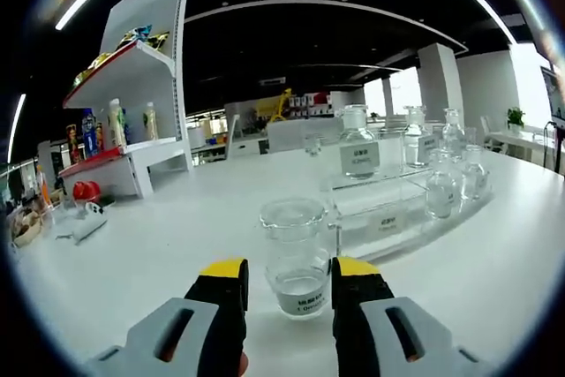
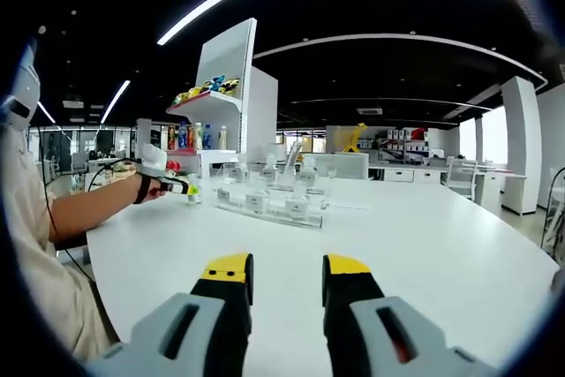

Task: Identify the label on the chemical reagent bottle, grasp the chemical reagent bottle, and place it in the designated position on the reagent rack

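The reagent bottle [image 1: 296,258] stands at lower centre on the worktop [image 1: 177,227], bracketed untouched by the released left hand-held gripper [image 1: 290,284], label outward for reading; the right hand-held gripper [image 2: 281,284] is kept spread, idle.

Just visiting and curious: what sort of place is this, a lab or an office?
Likely an open-plan demo or test space set up like a lab: clear reagent bottles on a clear rack, a long white table, and a shelf of drinks.
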Action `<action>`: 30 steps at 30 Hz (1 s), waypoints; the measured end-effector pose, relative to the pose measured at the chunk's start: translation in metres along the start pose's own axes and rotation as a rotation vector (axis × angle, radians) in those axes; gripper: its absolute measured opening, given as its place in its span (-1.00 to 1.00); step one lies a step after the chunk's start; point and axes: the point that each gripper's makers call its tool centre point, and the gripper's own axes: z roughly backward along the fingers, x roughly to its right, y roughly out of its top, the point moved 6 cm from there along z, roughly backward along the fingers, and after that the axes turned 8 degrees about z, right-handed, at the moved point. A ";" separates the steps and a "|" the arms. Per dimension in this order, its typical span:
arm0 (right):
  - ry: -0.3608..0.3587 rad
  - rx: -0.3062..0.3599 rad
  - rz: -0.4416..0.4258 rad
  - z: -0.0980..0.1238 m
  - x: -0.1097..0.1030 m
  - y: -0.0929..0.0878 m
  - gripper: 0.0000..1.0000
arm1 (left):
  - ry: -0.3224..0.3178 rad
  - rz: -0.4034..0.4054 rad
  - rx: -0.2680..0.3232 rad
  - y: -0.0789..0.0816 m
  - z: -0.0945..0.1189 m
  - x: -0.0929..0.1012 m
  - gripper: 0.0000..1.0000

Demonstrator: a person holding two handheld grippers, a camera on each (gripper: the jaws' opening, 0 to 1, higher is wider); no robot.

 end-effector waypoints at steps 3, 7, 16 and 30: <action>0.001 -0.001 0.000 0.000 0.000 0.000 -0.38 | 0.000 -0.010 -0.001 -0.002 -0.002 0.000 -0.22; 0.002 -0.002 0.000 -0.001 -0.001 0.000 -0.38 | -0.001 -0.009 -0.003 -0.004 -0.003 0.000 -0.22; 0.002 -0.002 -0.002 -0.001 -0.001 -0.001 -0.38 | -0.007 -0.010 0.002 -0.003 -0.006 0.000 -0.22; 0.012 -0.002 0.000 -0.002 -0.004 -0.001 -0.38 | -0.012 -0.006 0.026 0.000 -0.001 0.006 -0.22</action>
